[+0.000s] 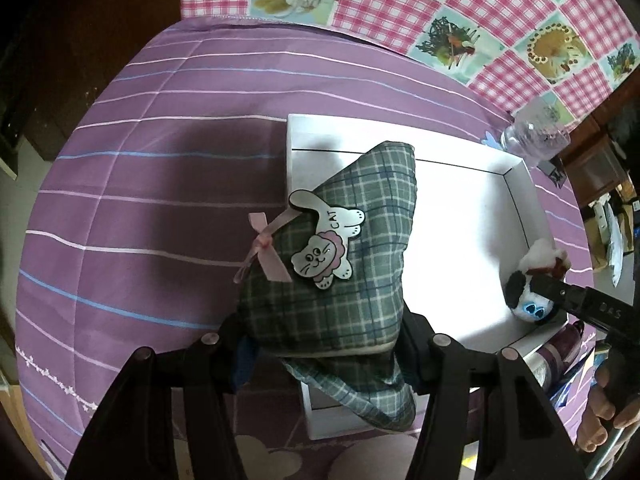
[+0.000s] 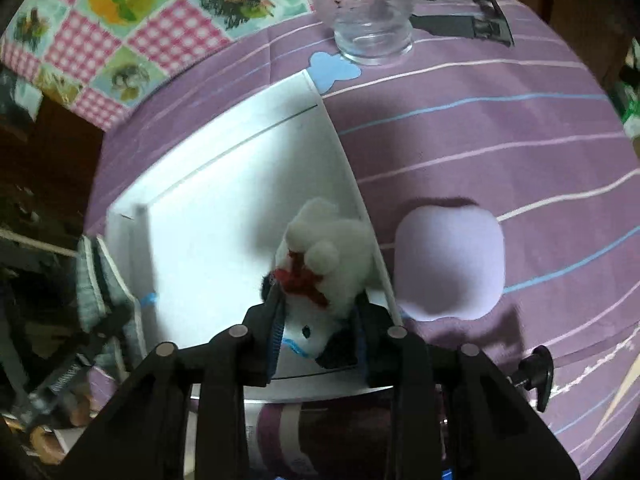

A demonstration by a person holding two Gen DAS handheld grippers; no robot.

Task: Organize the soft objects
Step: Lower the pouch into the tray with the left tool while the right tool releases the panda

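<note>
A green plaid pouch (image 1: 340, 264) with a white cat patch and a pink bow hangs over the left end of a shallow white box (image 1: 516, 200). My left gripper (image 1: 320, 348) is shut on the pouch's lower part, one black finger on each side. In the right wrist view a small white plush dog (image 2: 332, 256) with black ears and a red bow sits at the box's (image 2: 224, 148) right wall. My right gripper (image 2: 318, 320) is shut on its head. The left wrist view shows that plush dog (image 1: 528, 284) with the right gripper (image 1: 560, 296) on it.
A purple striped cloth (image 1: 160, 200) covers the surface, and a pink checked cloth (image 1: 380, 0) lies behind it. A clear glass jar (image 2: 372, 12) and a blue paper shape (image 2: 332, 70) sit past the box. A lavender soft pad (image 2: 450, 260) lies right of it.
</note>
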